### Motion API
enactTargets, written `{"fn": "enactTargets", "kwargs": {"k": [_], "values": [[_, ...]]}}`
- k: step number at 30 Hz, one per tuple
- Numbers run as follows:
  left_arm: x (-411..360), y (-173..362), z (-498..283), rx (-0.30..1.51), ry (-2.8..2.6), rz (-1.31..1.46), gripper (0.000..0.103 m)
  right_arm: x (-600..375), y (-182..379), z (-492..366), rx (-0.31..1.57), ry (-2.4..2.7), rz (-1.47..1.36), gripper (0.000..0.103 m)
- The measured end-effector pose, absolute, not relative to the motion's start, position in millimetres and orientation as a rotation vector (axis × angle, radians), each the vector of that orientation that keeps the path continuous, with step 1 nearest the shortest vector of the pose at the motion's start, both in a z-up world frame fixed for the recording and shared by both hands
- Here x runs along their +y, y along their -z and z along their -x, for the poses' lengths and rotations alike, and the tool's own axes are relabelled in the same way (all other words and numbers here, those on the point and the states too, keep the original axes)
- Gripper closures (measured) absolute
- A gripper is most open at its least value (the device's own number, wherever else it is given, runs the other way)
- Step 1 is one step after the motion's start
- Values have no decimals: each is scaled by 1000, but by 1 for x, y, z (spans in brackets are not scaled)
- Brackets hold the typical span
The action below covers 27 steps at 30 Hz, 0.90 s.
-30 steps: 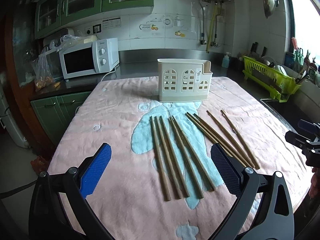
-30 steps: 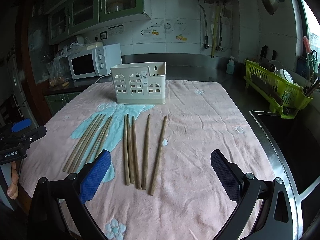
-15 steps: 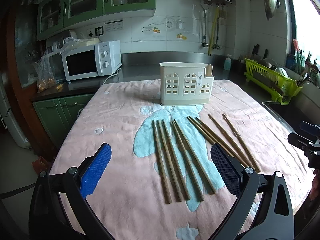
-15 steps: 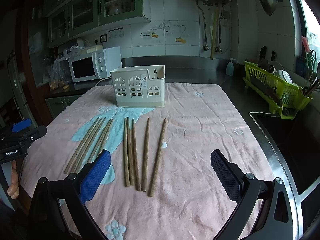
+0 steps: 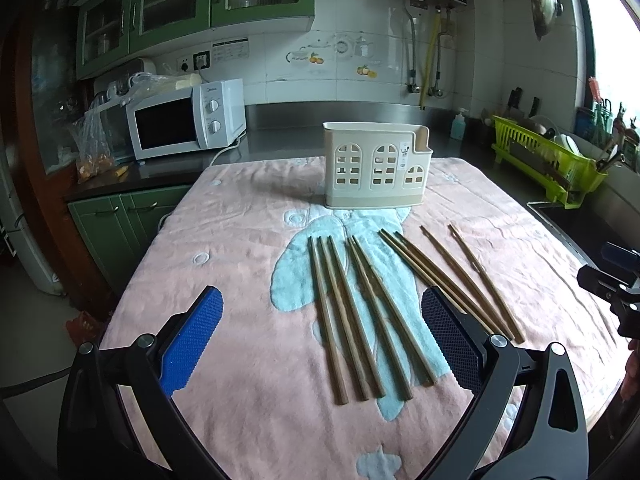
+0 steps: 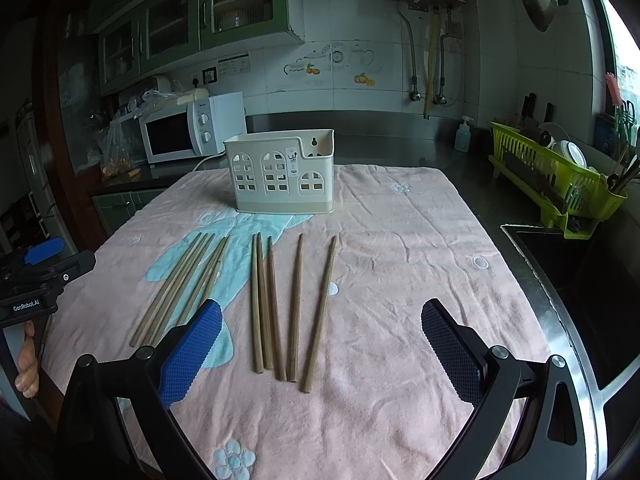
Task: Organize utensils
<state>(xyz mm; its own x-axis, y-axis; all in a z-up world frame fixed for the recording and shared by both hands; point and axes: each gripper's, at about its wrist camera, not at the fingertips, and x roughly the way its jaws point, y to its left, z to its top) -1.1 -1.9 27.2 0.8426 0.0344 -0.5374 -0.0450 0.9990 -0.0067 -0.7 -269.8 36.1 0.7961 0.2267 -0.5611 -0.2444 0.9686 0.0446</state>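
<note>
Right gripper (image 6: 322, 336), jaws wide and empty, hovers nearest the wooden chopsticks (image 6: 296, 308) — lengthwise toward the cream utensil holder (image 6: 280, 176); left gripper (image 5: 320, 336) likewise agape.

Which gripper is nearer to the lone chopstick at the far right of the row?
Right. The right gripper hangs open just behind the rightmost chopstick. The left gripper is open over the row's other end, several sticks away from it.

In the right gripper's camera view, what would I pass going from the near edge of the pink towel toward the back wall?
Flower print → chopsticks → cream utensil holder → steel counter → tiled wall.
</note>
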Motion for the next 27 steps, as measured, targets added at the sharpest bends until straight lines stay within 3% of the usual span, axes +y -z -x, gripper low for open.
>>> {"fn": "enactTargets", "kwargs": {"k": [19,25,27], "values": [[8,-9,-5,611,-54,36,6,-266,-21,-3,631,-273,31,7],[10,9,-12,663,-39,31,20,-265,-11,-9,654,-270,34,9],[8,18,-14,692,-24,29,28,-266,-8,-11,664,-267,38,14]]}}
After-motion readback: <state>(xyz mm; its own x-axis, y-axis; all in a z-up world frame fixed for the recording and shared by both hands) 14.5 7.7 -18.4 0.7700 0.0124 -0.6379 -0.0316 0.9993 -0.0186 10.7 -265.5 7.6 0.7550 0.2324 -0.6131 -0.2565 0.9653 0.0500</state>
